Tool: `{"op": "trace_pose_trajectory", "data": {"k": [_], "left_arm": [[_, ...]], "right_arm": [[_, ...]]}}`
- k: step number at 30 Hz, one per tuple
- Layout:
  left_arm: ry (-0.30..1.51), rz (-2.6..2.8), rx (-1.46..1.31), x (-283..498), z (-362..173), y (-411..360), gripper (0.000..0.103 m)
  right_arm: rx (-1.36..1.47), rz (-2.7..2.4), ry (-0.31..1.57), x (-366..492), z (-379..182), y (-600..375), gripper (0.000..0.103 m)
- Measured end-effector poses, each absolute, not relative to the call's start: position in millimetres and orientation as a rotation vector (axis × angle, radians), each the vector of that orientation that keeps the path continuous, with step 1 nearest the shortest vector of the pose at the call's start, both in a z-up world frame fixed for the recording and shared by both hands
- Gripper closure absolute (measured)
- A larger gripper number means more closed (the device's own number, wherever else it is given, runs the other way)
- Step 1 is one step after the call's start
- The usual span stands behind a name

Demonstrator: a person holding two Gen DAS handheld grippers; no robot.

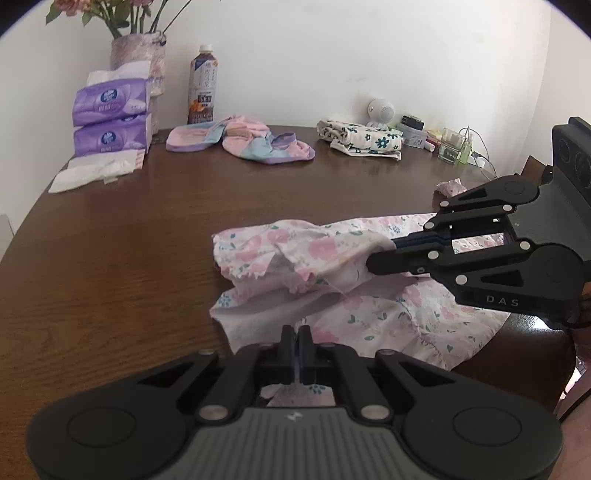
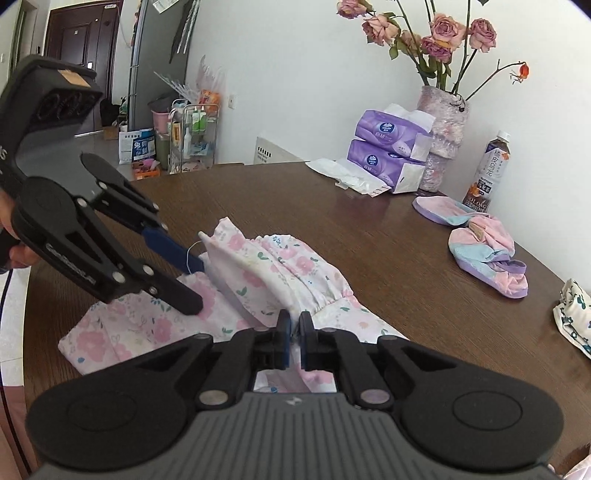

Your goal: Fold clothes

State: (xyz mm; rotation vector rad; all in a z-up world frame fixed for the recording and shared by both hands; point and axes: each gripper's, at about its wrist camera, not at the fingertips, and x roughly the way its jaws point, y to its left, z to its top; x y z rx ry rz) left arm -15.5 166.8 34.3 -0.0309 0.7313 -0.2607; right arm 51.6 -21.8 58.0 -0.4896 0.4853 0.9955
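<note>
Both the left gripper and right gripper have their fingers clenched on the floral garment at the bench's six-o'clock edge, mid-fold; next likely lifting that cloth across itself together.

The left gripper blocks the near hem of the garment in its own view, so the cloth at its tips is mostly out of sight. The right gripper has its tips buried in a raised fold; the pinch itself cannot be seen. At twelve o'clock the flowers are cut by the top edge. At two o'clock the clutter beside the folded cloth is too small to name. In the right view that folded cloth runs off the three o'clock edge. The bottle label is too blurred to read. The worktop runs off at nine o'clock.
</note>
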Motion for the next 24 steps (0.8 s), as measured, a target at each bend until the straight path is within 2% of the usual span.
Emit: {"op": "trace_pose_trajectory", "data": {"k": [6,19,24], "left_arm": [[0.636,-0.211,0.048,-13.5,57.2,160.6,0.102],[0.542,-0.030,0.051,-5.3,48.8,145.7,0.102],[0.581,0.002,0.078,3.7,38.8,141.6,0.100]], "right_arm": [[-0.436,0.946,0.461,47.5,63.2,-25.7,0.099],[-0.361,0.916,0.481,34.8,57.2,-24.9,0.099],[-0.368,0.917,0.481,31.5,51.1,-20.2,0.099]]}}
